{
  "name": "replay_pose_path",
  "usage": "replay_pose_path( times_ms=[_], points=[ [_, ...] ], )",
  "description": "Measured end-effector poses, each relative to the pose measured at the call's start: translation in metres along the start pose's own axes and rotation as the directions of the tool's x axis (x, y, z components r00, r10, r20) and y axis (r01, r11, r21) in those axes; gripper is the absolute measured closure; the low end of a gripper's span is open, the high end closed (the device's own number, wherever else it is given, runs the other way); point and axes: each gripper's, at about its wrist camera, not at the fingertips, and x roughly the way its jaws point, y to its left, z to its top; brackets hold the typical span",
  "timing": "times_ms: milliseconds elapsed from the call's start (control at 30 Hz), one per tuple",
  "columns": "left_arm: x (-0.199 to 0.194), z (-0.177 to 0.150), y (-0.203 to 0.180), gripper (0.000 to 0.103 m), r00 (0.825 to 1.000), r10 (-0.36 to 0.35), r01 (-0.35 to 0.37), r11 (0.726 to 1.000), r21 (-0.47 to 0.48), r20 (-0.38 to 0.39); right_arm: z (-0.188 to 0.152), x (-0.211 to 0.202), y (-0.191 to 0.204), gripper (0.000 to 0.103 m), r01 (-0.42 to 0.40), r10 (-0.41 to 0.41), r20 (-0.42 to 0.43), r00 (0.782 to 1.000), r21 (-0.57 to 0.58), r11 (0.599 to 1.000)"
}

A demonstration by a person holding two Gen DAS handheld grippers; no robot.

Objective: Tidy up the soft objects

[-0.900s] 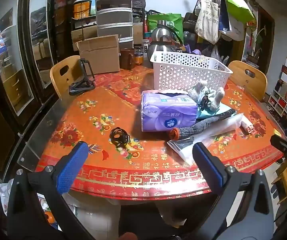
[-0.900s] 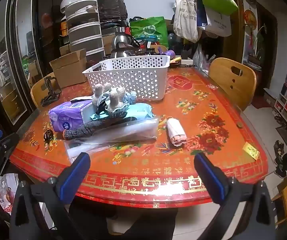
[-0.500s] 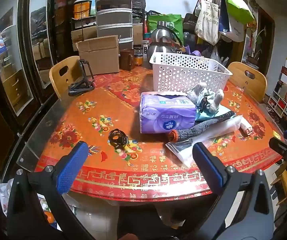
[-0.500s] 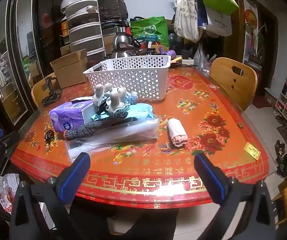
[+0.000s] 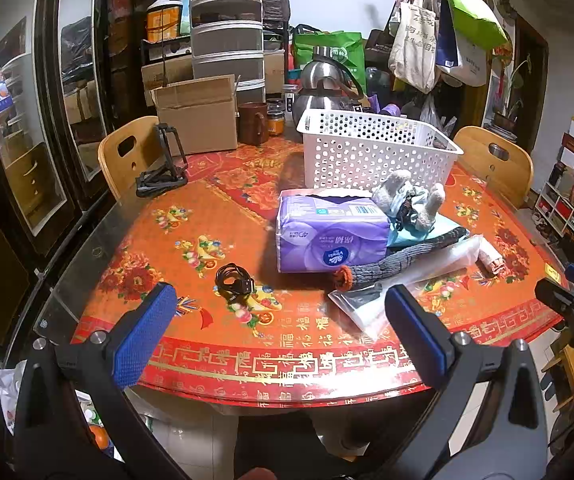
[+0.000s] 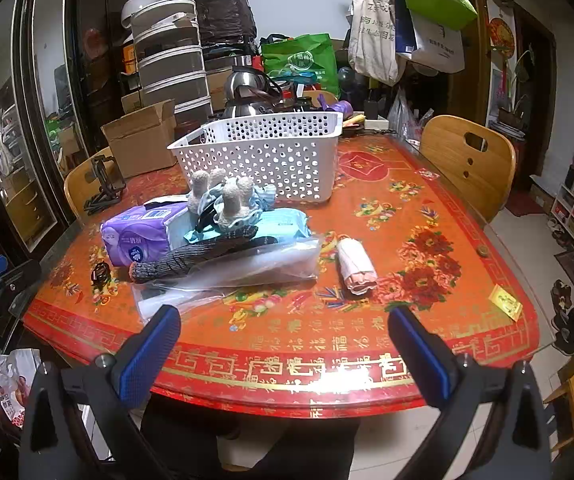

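A purple tissue pack (image 5: 333,236) lies mid-table beside a grey plush toy (image 5: 411,200), a dark knitted glove (image 5: 399,262) and clear plastic bags (image 6: 247,268), all in front of the white perforated basket (image 6: 271,152); a rolled pale cloth (image 6: 355,266) sits apart; the left gripper (image 5: 279,332) and right gripper (image 6: 283,344) hang tilted downward at the near edge, fingers (image 5: 143,336) spread wide, holding nothing; the red patterned table (image 6: 407,208) stands in a cluttered room with wooden chairs.
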Motion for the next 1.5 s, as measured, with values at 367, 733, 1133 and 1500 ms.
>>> replay_pose_path(
  times_ms=[367, 733, 1133, 1500],
  points=[
    [0.0003, 0.0008, 0.0003, 0.000, 1.000, 0.006, -0.006, 1.000, 0.000, -0.002, -0.0002, 0.0002, -0.0003, 0.000, 0.000, 0.000, 0.000, 1.000, 0.001, 1.000],
    [0.0030, -0.0005, 0.0017, 0.000, 1.000, 0.003, -0.003, 1.000, -0.005, -0.007, -0.0007, 0.0017, 0.0000, 0.000, -0.003, 0.003, -0.004, 1.000, 0.004, 1.000],
    [0.0033, -0.0009, 0.0017, 0.000, 1.000, 0.003, -0.003, 1.000, -0.007, -0.008, -0.0006, 0.0019, 0.0000, 0.000, -0.002, 0.002, -0.003, 1.000, 0.003, 1.000],
    [0.0032, -0.0006, 0.0020, 0.000, 1.000, 0.003, -0.003, 1.000, -0.007, -0.008, -0.0009, 0.0022, 0.0000, 0.000, -0.002, 0.002, -0.005, 1.000, 0.004, 1.000]
  ],
)
